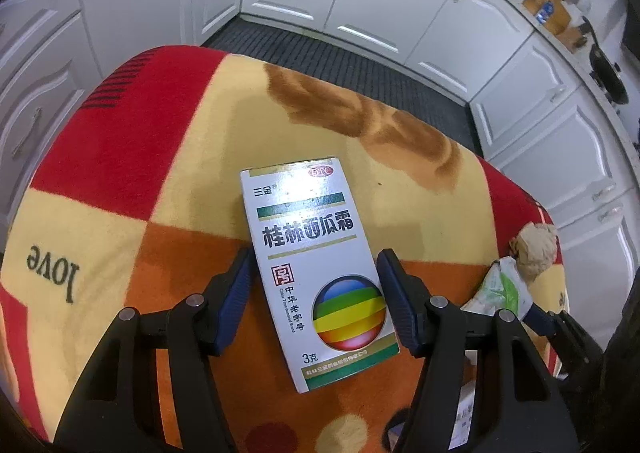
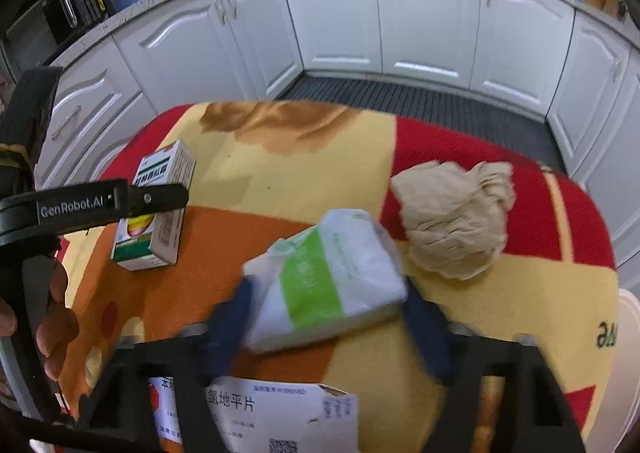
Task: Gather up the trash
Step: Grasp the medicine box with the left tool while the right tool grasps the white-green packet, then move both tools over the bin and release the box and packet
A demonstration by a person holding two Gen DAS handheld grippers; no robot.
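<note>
A white medicine box (image 1: pixel 316 265) with a rainbow ball lies on the patterned blanket (image 1: pixel 160 181). My left gripper (image 1: pixel 314 267) straddles it, its blue pads (image 1: pixel 236 293) close against both long sides. The box also shows in the right wrist view (image 2: pixel 158 209), with the left gripper's arm across it. My right gripper (image 2: pixel 326 287) has its jaws on both sides of a white and green plastic packet (image 2: pixel 328 277), pads touching it; the view is blurred. A crumpled beige paper wad (image 2: pixel 452 217) lies just beyond the packet.
A flattened white carton with Chinese print (image 2: pixel 280 413) lies under the right gripper. White kitchen cabinets (image 2: pixel 428 21) and a dark floor mat (image 2: pixel 420 101) lie beyond the blanket. The paper wad (image 1: pixel 534 249) and packet (image 1: pixel 502 287) show at the left view's right edge.
</note>
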